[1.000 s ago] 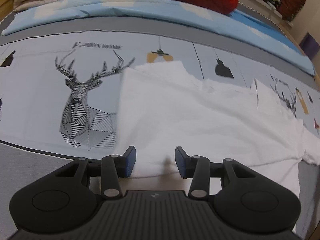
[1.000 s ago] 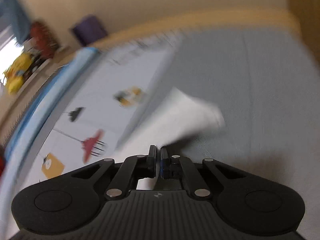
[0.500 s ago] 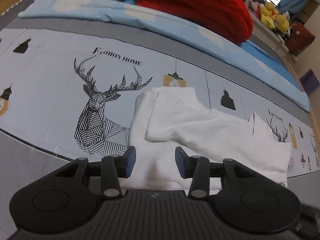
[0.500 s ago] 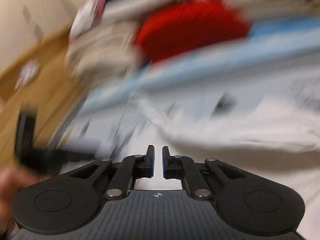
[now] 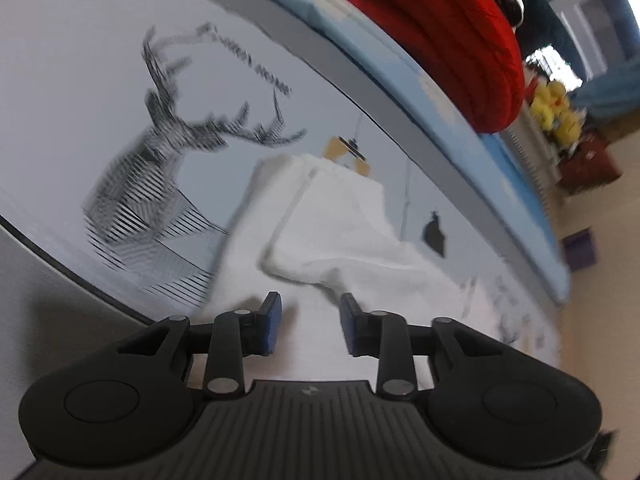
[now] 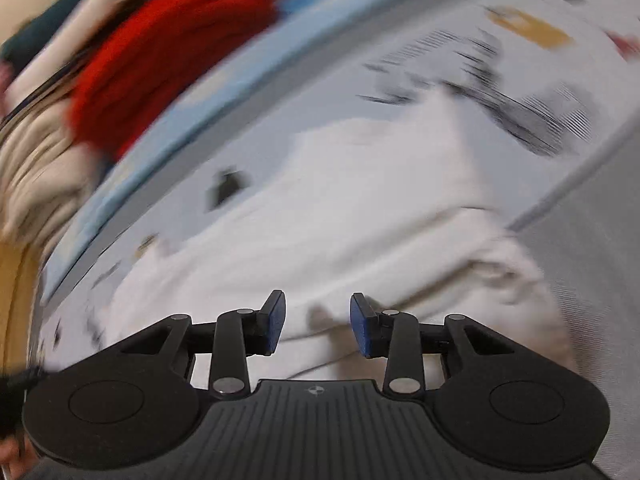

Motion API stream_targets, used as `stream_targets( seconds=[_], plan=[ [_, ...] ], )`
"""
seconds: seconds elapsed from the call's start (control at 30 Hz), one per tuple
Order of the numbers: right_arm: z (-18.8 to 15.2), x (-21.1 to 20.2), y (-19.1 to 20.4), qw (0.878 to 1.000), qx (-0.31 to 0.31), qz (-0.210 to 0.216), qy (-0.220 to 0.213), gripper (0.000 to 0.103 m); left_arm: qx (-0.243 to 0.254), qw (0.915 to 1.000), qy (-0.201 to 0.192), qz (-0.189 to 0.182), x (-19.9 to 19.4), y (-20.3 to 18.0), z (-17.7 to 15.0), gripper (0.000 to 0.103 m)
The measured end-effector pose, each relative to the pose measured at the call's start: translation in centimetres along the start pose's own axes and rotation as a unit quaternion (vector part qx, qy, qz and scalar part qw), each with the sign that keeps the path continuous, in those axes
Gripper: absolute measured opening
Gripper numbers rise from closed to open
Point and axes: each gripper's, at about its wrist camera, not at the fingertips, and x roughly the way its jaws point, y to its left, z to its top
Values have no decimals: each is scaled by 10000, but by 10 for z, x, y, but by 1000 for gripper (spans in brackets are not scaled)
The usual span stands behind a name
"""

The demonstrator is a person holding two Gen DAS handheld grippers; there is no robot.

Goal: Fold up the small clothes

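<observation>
**One fold laid, more to go**

Left wrist view: the white garment (image 5: 320, 240) lies on the deer-print bed sheet (image 5: 100, 100), one flap doubled over. The left gripper (image 5: 310, 322) hovers above it, jaws narrowing, gripping nothing.

Right wrist view, blurred: the right gripper (image 6: 318, 326) opens its jaws over the cloth, nothing held. I'd judge folding half done
</observation>
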Motion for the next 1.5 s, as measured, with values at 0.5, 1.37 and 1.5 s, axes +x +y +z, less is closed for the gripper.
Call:
stream_targets(
  seconds=[0.5,1.37,1.5],
  plan=[
    [23,2,-44,9914,1134,-636,-148,26,-698,9963,-414,298,21,17,9,7],
    [16,-30,-13,9984,64,127,-540,32,644,9919,-40,1097,-10,-14,-16,27],
    [14,5,-43,9958,562,-702,162,9,446,9910,157,1253,-1,-4,-13,24]
  ],
)
